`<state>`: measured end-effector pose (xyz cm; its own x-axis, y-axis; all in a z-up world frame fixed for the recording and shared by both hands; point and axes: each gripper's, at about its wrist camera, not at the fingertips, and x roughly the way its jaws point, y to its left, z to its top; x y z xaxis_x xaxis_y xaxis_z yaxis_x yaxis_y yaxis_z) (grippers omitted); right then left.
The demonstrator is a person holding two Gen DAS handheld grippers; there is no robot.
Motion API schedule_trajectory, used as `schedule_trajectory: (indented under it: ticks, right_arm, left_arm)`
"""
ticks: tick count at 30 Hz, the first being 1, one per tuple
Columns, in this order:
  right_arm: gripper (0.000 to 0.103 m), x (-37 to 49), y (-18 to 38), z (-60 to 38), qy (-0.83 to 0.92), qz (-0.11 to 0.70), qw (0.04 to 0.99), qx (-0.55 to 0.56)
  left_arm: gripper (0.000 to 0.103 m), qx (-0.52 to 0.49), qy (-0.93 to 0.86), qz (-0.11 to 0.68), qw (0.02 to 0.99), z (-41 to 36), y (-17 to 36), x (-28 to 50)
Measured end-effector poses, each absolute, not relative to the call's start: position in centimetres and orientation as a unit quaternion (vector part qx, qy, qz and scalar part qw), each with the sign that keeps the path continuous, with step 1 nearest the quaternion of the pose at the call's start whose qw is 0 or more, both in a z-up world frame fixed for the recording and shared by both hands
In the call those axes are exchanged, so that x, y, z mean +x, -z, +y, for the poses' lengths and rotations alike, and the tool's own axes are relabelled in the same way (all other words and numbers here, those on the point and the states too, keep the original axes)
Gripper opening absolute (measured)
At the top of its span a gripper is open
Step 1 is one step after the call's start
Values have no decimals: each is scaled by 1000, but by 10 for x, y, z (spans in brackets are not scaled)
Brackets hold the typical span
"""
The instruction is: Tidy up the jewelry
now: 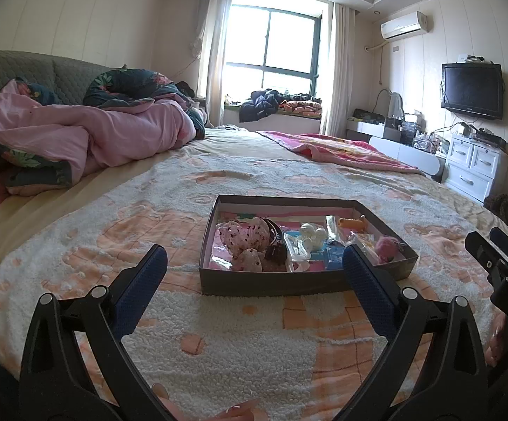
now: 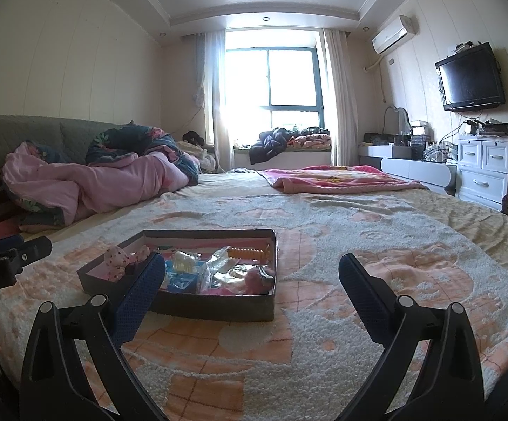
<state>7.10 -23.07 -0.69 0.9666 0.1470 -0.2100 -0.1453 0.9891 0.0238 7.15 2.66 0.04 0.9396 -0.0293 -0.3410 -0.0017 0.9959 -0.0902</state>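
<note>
— Left wrist view: low over the bed [image 1: 239, 343], facing the window [image 1: 271, 45], box [image 1: 271, 282] dead ahead and close.

— Right wrist view: same heading, set further right, box [image 2: 215, 307] off to the left. Shared: box, bed, window [image 2: 275, 80], TV [image 2: 469, 77].

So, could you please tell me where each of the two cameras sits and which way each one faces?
Left wrist view: sits on the left gripper, low over the bed, facing the window; the box lies straight ahead. Its own open blue-padded fingers show, plus the right gripper at the right edge.
Right wrist view: sits on the right gripper, facing the same way; the box lies ahead to the left. Its own open fingers show, plus the left gripper at the left edge.
Shared: box, bed blanket, window, television.
</note>
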Motion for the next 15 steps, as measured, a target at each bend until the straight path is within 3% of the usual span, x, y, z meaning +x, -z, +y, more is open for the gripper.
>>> schedule_trajectory:
  ticks: [15]
  right_arm:
    - [96,72,7,-229,-74,108,991,4]
  left_arm:
    - [92,-45,7,173,984,27,0,72]
